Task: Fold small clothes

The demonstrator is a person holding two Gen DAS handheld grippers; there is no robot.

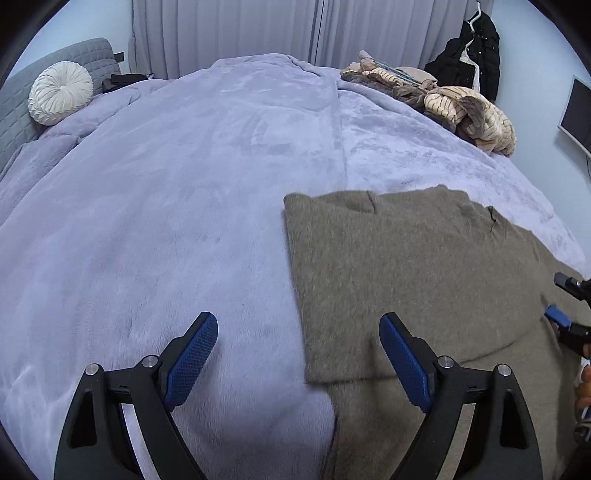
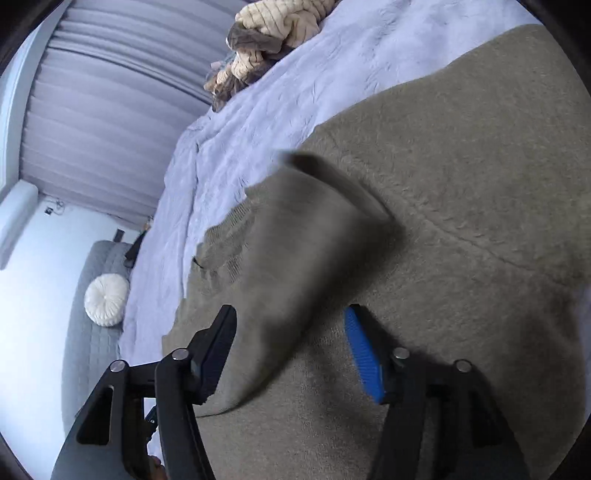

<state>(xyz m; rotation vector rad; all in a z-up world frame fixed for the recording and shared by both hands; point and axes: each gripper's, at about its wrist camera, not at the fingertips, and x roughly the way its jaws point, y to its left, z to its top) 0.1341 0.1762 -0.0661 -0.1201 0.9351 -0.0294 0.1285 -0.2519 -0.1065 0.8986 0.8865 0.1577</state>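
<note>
A grey-brown knit sweater (image 1: 406, 280) lies flat on the lavender bedspread (image 1: 184, 206), its left side folded over with a straight edge. My left gripper (image 1: 299, 332) is open and empty, hovering above the sweater's left edge. In the right wrist view the sweater (image 2: 461, 155) fills the frame. A blurred sleeve (image 2: 295, 266) lies between the fingers of my right gripper (image 2: 291, 332), whose jaws stand wide apart. The right gripper also shows at the right edge of the left wrist view (image 1: 569, 317).
A pile of cream and brown striped clothes (image 1: 454, 103) lies at the bed's far right. A round white pillow (image 1: 61, 92) rests against the grey headboard (image 1: 22, 107). Grey curtains (image 1: 277, 29) and a hanging black jacket (image 1: 469, 55) stand behind.
</note>
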